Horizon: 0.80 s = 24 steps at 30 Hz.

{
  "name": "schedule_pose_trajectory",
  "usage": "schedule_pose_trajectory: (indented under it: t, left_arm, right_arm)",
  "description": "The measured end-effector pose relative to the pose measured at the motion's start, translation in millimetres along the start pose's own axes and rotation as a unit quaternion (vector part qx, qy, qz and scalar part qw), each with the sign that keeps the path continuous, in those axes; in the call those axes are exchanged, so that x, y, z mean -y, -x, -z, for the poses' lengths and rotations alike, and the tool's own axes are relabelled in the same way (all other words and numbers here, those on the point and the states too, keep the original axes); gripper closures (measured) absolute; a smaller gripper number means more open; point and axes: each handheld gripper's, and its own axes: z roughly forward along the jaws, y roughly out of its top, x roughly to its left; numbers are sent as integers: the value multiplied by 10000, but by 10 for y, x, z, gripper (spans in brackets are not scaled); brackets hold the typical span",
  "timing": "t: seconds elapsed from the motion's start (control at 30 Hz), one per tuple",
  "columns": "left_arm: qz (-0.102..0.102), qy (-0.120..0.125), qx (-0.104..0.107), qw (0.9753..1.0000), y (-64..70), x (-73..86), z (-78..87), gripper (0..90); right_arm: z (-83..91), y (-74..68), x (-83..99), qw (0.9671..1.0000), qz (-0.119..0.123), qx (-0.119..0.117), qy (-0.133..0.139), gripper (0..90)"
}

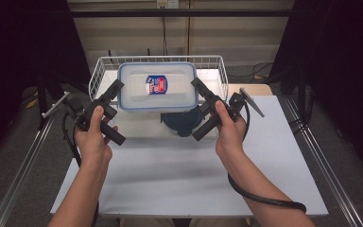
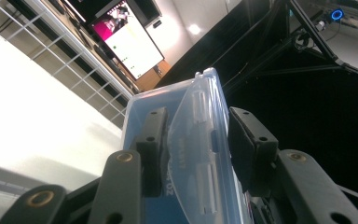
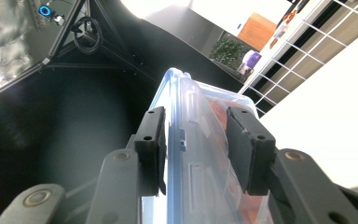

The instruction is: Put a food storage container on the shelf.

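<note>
Clear blue-rimmed lidded box (image 1: 158, 87) with a red-blue label – maybe a sticker, my left gripper (image 1: 114, 92) and right gripper (image 1: 199, 90) each clamped on an end, above the wire basket (image 1: 99, 71).

Glossy clear plastic container (image 1: 158, 87); white wire basket (image 1: 216, 62); matt black fingers (image 2: 151, 135).

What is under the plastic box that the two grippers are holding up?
Under the plastic box, a dark round lid-like thing lies on the wire basket's white floor. Its rear part is hidden by the box, so what exactly it is cannot be told. The left gripper and right gripper clamp the box's ends.
</note>
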Motion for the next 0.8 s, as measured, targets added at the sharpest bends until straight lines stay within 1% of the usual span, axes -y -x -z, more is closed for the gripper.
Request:
schedule_pose_trajectory:
  t: [0.2, 0.23, 0.27, 0.3, 0.33, 0.4, 0.43, 0.47, 0.5, 0.53, 0.57, 0.6, 0.63, 0.67, 0.73, 0.77, 0.8]
  left_arm:
    - [130, -43, -35, 9999, -87, -5, -107, 591]
    - [124, -27, -51, 9999, -100, -5, -122, 591]
    - [208, 15, -58, 9998, -111, -2, -148, 590]
    - [148, -1, -56, 9999, -129, -4, -159, 590]
    - [204, 35, -71, 9998, -139, -7, -188, 590]
    - [199, 75, -105, 9997, -146, -11, -220, 590]
    - [194, 60, -101, 9997, -154, -19, -239, 590]
    - [207, 81, -113, 9997, -155, -21, -251, 590]
    - [184, 89, -105, 9997, -160, -27, -267, 590]
    - [195, 63, -110, 9997, -164, -35, -278, 590]
    - [226, 89, -121, 9996, -164, -38, -292, 590]
    - [186, 95, -97, 9997, -175, -42, -309, 590]
    - [225, 129, -121, 9996, -173, -43, -325, 590]
    - [190, 102, -125, 9997, -182, -52, -330, 590]
    - [204, 122, -118, 9996, -198, -71, -351, 589]
    - [193, 125, -136, 9996, -207, -81, -357, 588]
    - [226, 184, -149, 9995, -203, -88, -370, 587]
  right_arm:
    - [-80, 27, -30, 9999, -5, 140, 90, 592]
    - [-100, 41, -36, 9998, 41, 123, 127, 592]
    - [-110, 41, -40, 9998, 28, 152, 154, 593]
    - [-129, 52, -42, 9997, 39, 150, 187, 594]
    - [-136, 56, -44, 9997, 13, 183, 181, 594]
    - [-168, 77, -47, 9995, -40, 209, 216, 594]
    - [-183, 92, -47, 9994, -20, 224, 247, 594]
    - [-199, 94, -48, 9992, -91, 261, 292, 595]
    - [-210, 99, -51, 9991, -103, 245, 317, 595]
    - [-219, 103, -54, 9991, -111, 258, 315, 596]
    - [-236, 106, -59, 9989, -119, 270, 366, 597]
    - [-245, 109, -63, 9988, -174, 259, 368, 597]
    - [-262, 114, -65, 9986, -173, 257, 417, 598]
    - [-271, 115, -64, 9985, -205, 269, 433, 598]
    - [-302, 121, -58, 9980, -250, 262, 520, 601]
    - [-325, 121, -54, 9978, -222, 263, 569, 602]
    - [-340, 109, -51, 9976, -285, 255, 572, 604]
